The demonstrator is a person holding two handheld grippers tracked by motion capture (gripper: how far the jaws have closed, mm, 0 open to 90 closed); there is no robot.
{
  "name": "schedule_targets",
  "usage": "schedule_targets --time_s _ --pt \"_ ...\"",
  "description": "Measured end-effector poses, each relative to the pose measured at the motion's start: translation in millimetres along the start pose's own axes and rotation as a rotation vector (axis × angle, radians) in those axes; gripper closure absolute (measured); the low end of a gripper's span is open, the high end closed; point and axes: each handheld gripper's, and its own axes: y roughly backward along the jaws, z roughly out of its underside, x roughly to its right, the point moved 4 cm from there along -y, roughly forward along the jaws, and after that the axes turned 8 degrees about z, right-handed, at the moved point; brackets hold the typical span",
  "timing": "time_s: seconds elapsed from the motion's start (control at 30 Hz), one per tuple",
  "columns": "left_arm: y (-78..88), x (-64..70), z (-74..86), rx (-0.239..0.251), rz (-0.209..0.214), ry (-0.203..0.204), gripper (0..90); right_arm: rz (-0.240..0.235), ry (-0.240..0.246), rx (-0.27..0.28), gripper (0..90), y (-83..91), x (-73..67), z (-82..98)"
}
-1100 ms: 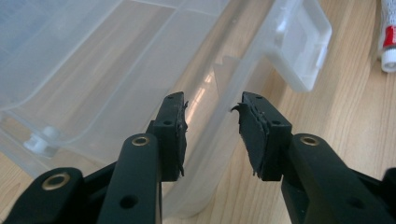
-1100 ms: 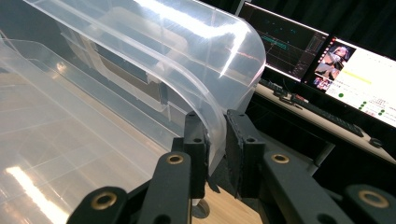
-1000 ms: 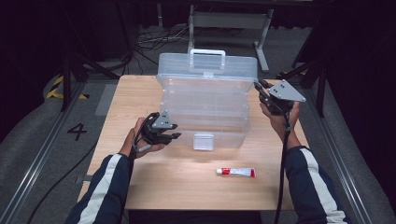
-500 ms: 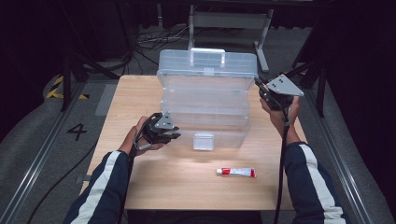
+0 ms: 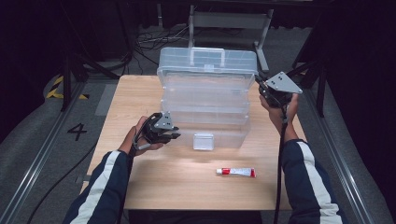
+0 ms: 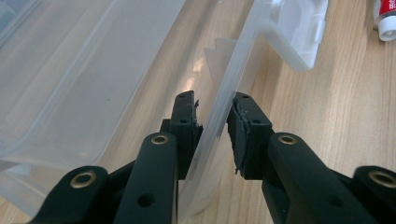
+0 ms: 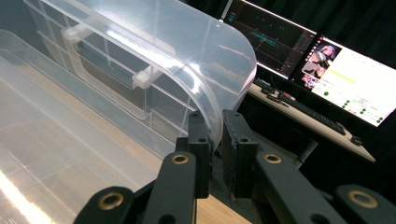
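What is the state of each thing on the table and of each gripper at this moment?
clear plastic box: open, tiers spread, standing on the table.
lid: raised at the back, handle on top.
front latch: undone, hanging at the front wall.
tube: lying flat, capped, apart from the box.
left gripper: jaws just closing, around the box's front wall.
right gripper: shut on the lid's edge.

Grey floor (image 5: 42,154), lit monitors (image 7: 327,70) behind

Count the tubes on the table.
1. A red-and-white tube lies on the table in front of the clear box, near its latch; the box may hide others.
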Motion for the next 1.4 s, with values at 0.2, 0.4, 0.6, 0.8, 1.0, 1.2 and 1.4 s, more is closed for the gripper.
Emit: schedule_targets --time_s 0.2,0.4,0.6,0.8,1.0,1.2,1.4 --pt "-0.2 -0.6 0.0 0.001 0.007 -0.008 73.3 -0.001 0.005 -0.006 83.4 -2.7 1.3 -1.9" --pt "-0.1 -1.2 0.2 0.004 0.005 -0.009 73.5 0.004 -0.006 -0.012 83.8 -8.4 3.4 -3.9" --pt "-0.1 -1.5 0.4 0.006 0.008 -0.014 73.6 0.003 -0.016 -0.021 84.1 -13.7 5.8 -5.6" --pt "-0.1 -1.3 0.7 0.008 0.011 -0.012 73.6 0.009 -0.022 -0.028 84.4 -17.4 6.6 -7.0" --pt "-0.1 -1.1 1.3 0.012 0.009 -0.015 73.5 0.009 -0.026 -0.034 84.5 -20.3 8.0 -7.8" --pt "-0.3 -1.1 0.8 0.011 0.009 -0.014 73.3 0.007 -0.028 -0.05 84.6 -24.2 9.5 -10.7" --pt "-0.3 -1.9 1.2 0.016 0.015 -0.016 73.7 0.007 -0.045 -0.055 84.8 -31.3 12.0 -11.7"
